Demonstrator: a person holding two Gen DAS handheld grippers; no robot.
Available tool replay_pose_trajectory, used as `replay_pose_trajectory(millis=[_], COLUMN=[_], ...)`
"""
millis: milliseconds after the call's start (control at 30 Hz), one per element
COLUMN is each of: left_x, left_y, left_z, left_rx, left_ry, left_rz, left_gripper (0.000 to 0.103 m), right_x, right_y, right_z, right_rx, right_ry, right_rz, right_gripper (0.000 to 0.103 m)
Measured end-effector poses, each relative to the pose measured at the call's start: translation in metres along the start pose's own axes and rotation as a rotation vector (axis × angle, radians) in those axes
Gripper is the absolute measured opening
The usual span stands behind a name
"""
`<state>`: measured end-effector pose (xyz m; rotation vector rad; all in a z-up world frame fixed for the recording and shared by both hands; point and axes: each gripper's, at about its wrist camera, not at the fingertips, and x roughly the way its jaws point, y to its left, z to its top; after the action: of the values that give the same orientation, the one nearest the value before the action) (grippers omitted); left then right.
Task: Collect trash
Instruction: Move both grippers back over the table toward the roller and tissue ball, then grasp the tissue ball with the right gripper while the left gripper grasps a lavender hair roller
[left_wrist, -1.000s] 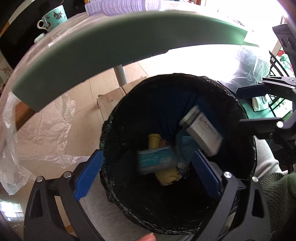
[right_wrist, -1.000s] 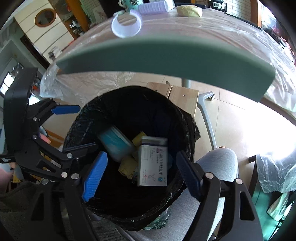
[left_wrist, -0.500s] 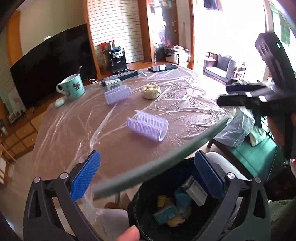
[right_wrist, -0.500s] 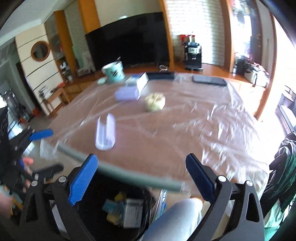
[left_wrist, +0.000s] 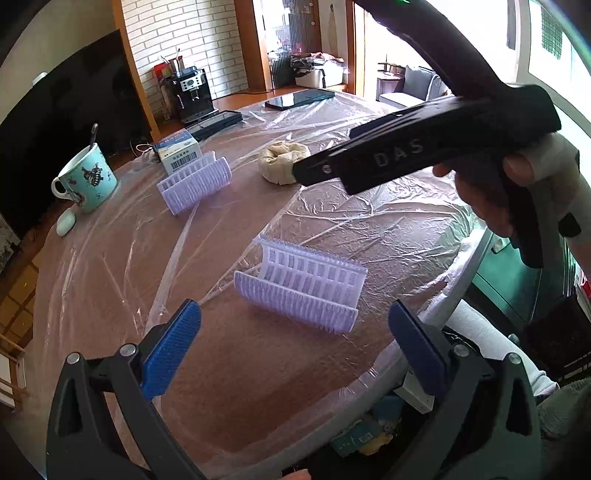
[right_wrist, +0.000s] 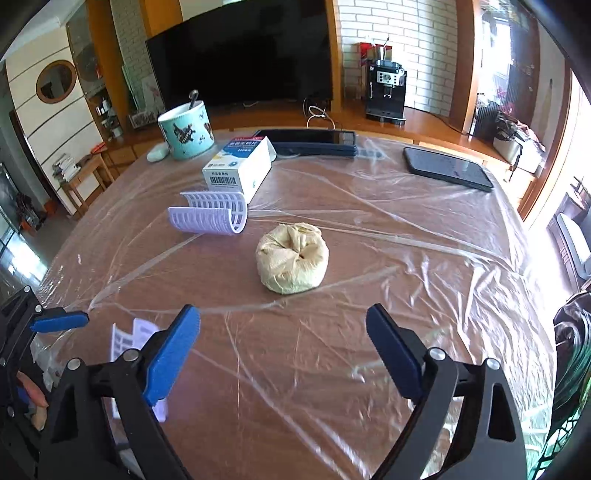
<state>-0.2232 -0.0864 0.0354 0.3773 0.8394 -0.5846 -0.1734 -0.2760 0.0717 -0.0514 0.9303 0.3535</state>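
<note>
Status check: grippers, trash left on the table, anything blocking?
Left gripper open, empty, right gripper likewise. Crumpled paper ball ahead of right; lilac roller ahead of left. Nothing blocking.

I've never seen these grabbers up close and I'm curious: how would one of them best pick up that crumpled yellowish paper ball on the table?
Probably from above and the near side, with the right gripper, whose open jaws already frame the crumpled yellowish paper ball. Close across its rounded sides, at the widest middle: it sits squat on the plastic-covered table, standing apart from other things, and looks soft enough to squeeze.
</note>
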Motion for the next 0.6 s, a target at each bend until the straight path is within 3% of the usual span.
replay_pose_trajectory(millis=[167,467,600], left_x=[0.007,0.019,0.028], left_y=[-0.007,-0.007,-0.006], left_z=[0.006,0.013,0.011], left_rx=[0.02,-0.093,-0.132], left_ry=[0.002,0.005,0.036], left_rz=[-0.013,-0.016,-0.031], left_gripper=[0.102,0.101,0.088], right_x=[0.024,0.043,0.043], right_y=[0.005,0.01,0.008], right_z=[0.013,0.018,0.021], right_rx=[-0.015,-0.019,-0.014], right_ry=[0.033,0.078,0.071], right_rz=[-0.009,-0.005,-0.001], right_gripper=[0.085,0.067,0.058])
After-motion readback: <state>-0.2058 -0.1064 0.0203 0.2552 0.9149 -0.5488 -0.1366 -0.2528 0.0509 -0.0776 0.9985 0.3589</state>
